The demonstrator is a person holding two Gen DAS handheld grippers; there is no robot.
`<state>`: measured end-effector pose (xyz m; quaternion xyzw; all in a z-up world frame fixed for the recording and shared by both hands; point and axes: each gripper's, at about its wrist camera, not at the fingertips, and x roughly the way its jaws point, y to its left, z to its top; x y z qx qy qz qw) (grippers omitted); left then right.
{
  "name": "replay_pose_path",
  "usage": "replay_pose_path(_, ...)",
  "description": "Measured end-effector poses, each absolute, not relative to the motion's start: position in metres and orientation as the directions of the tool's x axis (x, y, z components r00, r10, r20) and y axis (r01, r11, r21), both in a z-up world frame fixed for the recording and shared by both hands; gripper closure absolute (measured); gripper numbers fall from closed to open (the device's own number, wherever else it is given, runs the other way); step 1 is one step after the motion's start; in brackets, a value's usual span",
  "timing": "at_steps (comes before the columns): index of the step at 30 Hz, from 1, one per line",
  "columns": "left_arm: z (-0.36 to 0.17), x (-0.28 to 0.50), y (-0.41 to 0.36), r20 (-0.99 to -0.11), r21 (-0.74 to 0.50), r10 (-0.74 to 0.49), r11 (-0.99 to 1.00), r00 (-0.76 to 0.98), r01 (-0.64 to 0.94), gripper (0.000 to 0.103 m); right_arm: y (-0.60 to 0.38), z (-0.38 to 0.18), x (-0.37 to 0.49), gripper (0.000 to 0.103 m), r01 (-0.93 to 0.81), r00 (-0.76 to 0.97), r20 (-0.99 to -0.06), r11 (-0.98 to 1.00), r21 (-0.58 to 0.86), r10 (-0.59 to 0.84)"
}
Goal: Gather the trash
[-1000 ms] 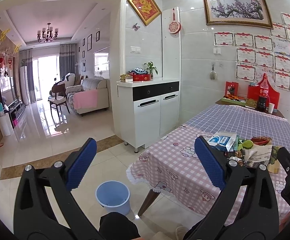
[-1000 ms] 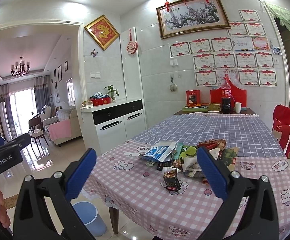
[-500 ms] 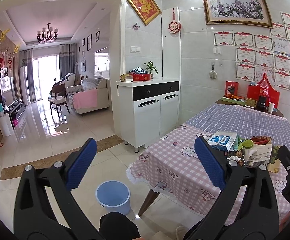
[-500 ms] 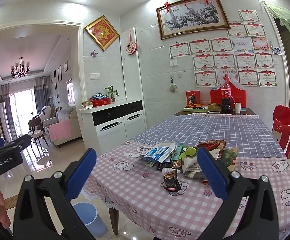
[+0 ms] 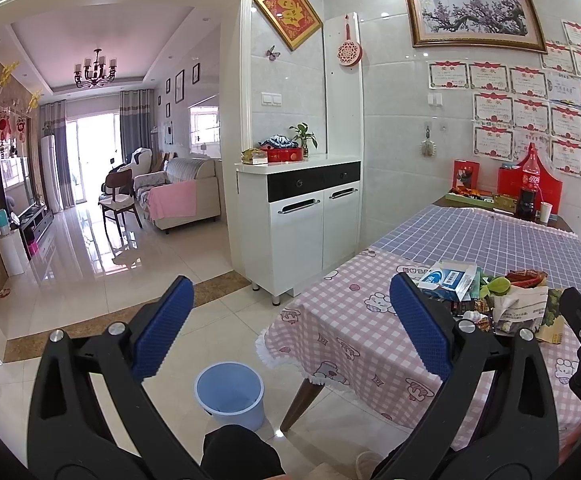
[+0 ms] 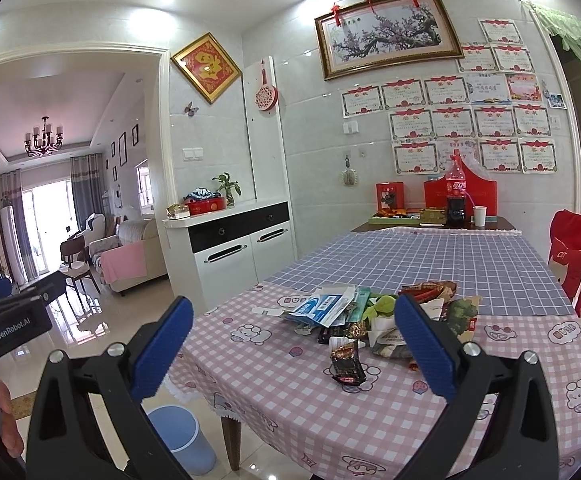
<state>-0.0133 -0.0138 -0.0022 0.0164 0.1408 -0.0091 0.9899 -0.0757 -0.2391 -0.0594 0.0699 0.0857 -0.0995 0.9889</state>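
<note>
A heap of trash (image 6: 374,316) lies on the pink checked tablecloth (image 6: 282,364): a blue-and-white carton (image 6: 320,309), green scraps, crumpled paper and a dark snack wrapper (image 6: 346,362) nearest me. In the left wrist view the same heap of trash (image 5: 490,296) sits right of the fingers. A light blue bin (image 5: 229,394) stands on the floor by the table's corner; the bin (image 6: 180,442) also shows low in the right wrist view. My left gripper (image 5: 290,328) is open over the floor and holds nothing. My right gripper (image 6: 290,344) is open in front of the table, short of the heap.
A white cabinet (image 5: 302,216) stands against the wall left of the table. At the table's far end are a cola bottle (image 6: 456,192), a cup and red boxes. A red-covered chair (image 6: 576,256) is at the right side. The tiled floor runs into a living room.
</note>
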Motion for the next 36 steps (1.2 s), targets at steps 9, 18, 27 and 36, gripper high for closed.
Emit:
replay_pose_path(9,-0.003,-0.012,-0.013,-0.280,0.031,-0.013,0.999,0.960,0.022,0.007,-0.240,-0.061,-0.075,0.004,0.204,0.966,-0.185,0.972,0.121,-0.180)
replay_pose_path(18,-0.006,-0.010,-0.013,-0.284,0.034,-0.012,0.999,0.959,0.023,0.007,-0.240,-0.063,-0.072,0.004,0.204,0.965,-0.191,0.971,0.124,-0.178)
replay_pose_path(27,-0.015,-0.002,-0.030,-0.318,0.058,-0.023,0.997,0.948,0.044,0.007,-0.243,-0.072,-0.059,0.004,0.199,0.963,-0.212,0.971,0.132,-0.168)
replay_pose_path(36,-0.030,0.021,-0.051,-0.363,0.081,-0.025,0.995,0.931,0.058,0.007,-0.258,-0.088,-0.028,0.004,0.202,0.953,-0.256,0.968,0.149,-0.160)
